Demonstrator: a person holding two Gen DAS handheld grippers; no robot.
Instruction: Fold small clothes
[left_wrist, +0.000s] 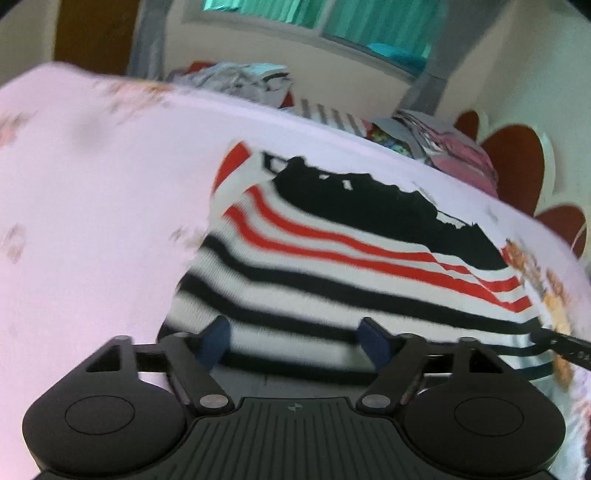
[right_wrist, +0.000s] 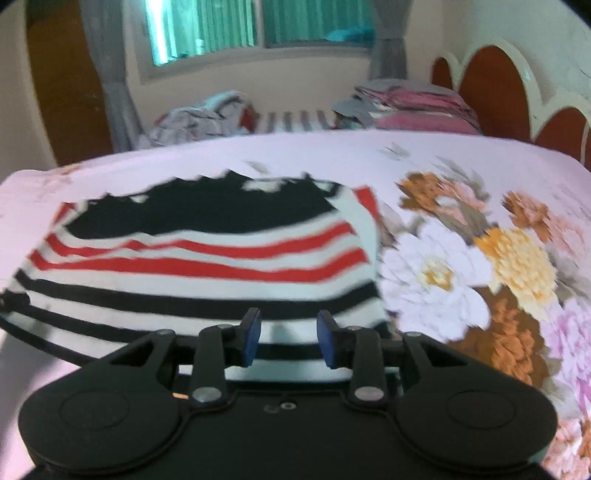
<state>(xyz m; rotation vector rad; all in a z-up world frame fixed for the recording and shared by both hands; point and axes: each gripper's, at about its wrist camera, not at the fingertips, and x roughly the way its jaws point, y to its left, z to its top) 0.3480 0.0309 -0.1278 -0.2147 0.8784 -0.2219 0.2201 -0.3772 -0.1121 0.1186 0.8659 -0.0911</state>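
A small striped garment (left_wrist: 332, 266), white with black and red stripes and a black part at its far end, lies flat on the pink floral bedsheet (left_wrist: 92, 203). It also shows in the right wrist view (right_wrist: 203, 266). My left gripper (left_wrist: 295, 343) is open and empty, its blue pads wide apart over the garment's near edge. My right gripper (right_wrist: 288, 339) is open and empty, its pads a short way apart over the garment's near right edge. The tip of the right gripper (left_wrist: 561, 343) shows at the right of the left wrist view.
The sheet (right_wrist: 461, 258) has large printed flowers to the right of the garment. Piles of other clothes (right_wrist: 207, 118) and folded pink clothes (right_wrist: 417, 103) lie at the bed's far side. A red scalloped headboard (right_wrist: 491, 88) stands at the right.
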